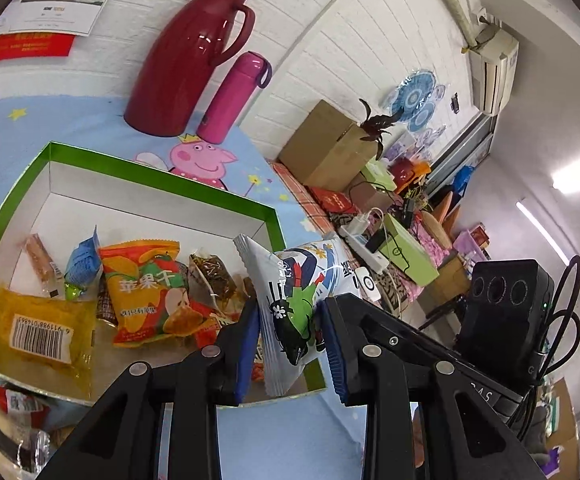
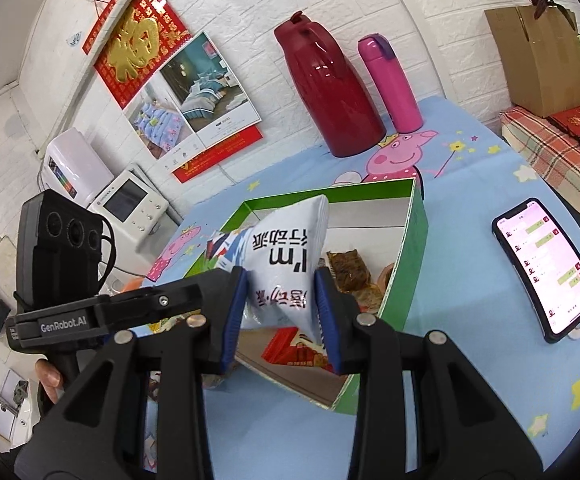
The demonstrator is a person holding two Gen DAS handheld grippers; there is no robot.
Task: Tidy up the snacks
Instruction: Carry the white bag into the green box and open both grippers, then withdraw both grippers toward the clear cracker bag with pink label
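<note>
A puffy white snack bag [image 1: 290,280] with blue, green and black print hangs over the near right corner of a green-rimmed white box [image 1: 162,176]. My left gripper [image 1: 290,344] is shut on the bag's lower part. In the right wrist view the same bag [image 2: 286,248] shows black lettering, and my right gripper [image 2: 280,312] is shut on it from the other side, above the box [image 2: 414,248]. Inside the box lie several snacks, among them an orange packet [image 1: 146,288] and a yellow packet [image 1: 38,332].
A dark red jug [image 2: 330,88] and a pink bottle [image 2: 390,84] stand behind the box against the wall. A lit phone [image 2: 546,272] lies on the blue cloth to the right. Loose snacks [image 1: 14,404] lie outside the box's near left. A hand [image 2: 50,380] holds the left tool.
</note>
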